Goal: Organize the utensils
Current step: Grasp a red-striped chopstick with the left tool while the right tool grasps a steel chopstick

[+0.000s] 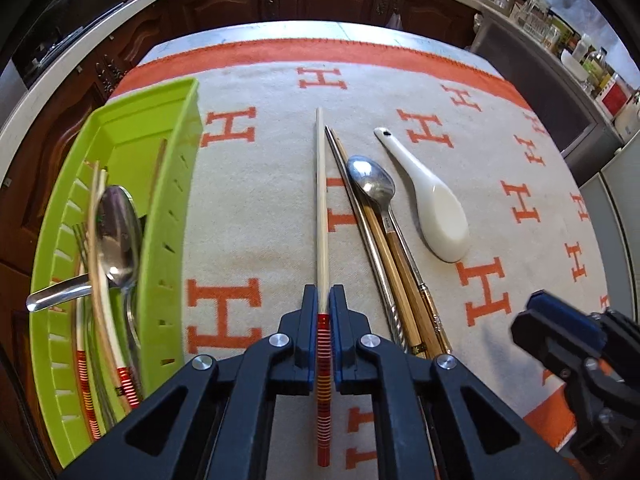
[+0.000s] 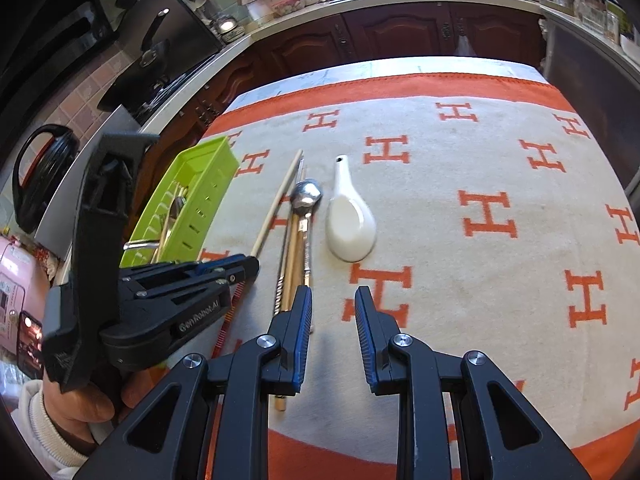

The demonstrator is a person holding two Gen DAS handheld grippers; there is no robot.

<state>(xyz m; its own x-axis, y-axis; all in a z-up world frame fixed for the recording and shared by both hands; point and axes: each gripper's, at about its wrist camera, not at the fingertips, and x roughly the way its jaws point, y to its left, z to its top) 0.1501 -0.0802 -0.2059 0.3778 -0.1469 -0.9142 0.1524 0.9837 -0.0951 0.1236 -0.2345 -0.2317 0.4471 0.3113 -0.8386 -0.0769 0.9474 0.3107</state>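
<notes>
"GenRobot.AI" can be read on the side of the left gripper [image 1: 324,300], and large orange "H" letters are repeated across the cloth [image 1: 500,168] spread on the table. A pale chopstick [image 1: 321,208] with a red-banded end is pinched between the left gripper's pressed pads, its long axis running straight away from the camera. Beside it on the cloth lie more chopsticks [image 1: 384,248], a metal spoon [image 1: 370,180] and a white ceramic spoon [image 1: 436,208], all roughly parallel. A green tray [image 1: 168,184] with utensils in it sits at the left. The right gripper [image 2: 333,308] is held partly spread, angled down above the cloth, with nothing between its pads
</notes>
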